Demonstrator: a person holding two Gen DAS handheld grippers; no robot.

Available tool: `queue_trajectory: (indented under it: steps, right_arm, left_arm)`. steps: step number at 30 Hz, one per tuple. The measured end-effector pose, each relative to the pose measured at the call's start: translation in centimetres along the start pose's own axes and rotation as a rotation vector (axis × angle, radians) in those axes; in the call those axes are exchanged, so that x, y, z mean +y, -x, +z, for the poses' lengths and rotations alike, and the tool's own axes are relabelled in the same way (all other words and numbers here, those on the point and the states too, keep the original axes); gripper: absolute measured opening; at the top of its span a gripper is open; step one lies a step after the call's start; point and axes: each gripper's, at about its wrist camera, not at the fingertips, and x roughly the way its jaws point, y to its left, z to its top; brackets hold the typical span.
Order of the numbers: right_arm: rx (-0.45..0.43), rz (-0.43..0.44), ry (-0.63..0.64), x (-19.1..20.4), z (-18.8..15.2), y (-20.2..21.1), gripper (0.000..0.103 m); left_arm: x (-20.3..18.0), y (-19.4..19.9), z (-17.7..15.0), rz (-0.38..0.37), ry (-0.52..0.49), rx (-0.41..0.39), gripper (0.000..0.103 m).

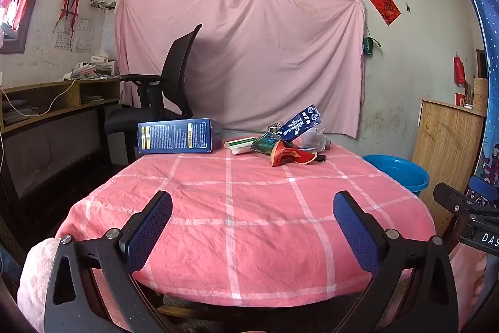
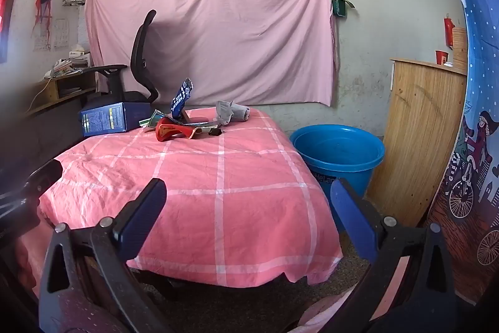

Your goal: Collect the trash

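A table (image 1: pixel 237 227) draped in a pink cloth with a white grid of stripes fills the middle of both wrist views. Beside its right edge, on the floor, stands a blue plastic tub (image 2: pixel 338 156), open-topped, against a wooden cabinet (image 2: pixel 421 127). A black office chair (image 1: pixel 162 95) stands behind the table's far left corner, before a pink sheet (image 1: pixel 249 52) hung on the wall.

The trash lies at the far end of the table. Largest is a dark blue carton (image 1: pixel 179 136) lying on its side at the far left corner, one long face printed with fine text and yellow bands. To its right is a loose heap: a blue wrapper (image 1: pixel 301 122) with white characters, propped up at a slant; a crumpled grey piece (image 2: pixel 232 111) at the heap's right; a red and orange wrapper (image 1: pixel 285 156), curled, at the near edge of the heap; a white and green flattened pack (image 1: pixel 240 144) between carton and heap; and a small black item (image 2: pixel 215 131), too small to identify, just beside the red and orange wrapper.

The left gripper (image 1: pixel 252 220) and the right gripper (image 2: pixel 248 205) each hang over the near end of the table, fingers spread wide, blue pads (image 1: pixel 149 233) facing inward with nothing between them, well apart from the trash.
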Motion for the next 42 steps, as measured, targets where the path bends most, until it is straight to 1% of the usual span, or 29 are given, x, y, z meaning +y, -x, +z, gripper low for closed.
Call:
queue_trajectory:
  steps: [42]
  right_arm:
    - [-0.004, 0.004, -0.01, -0.17, 0.0, 0.15, 0.103]
  left_arm:
    - [0.0, 0.26, 0.39, 0.0, -0.001, -0.008, 0.101]
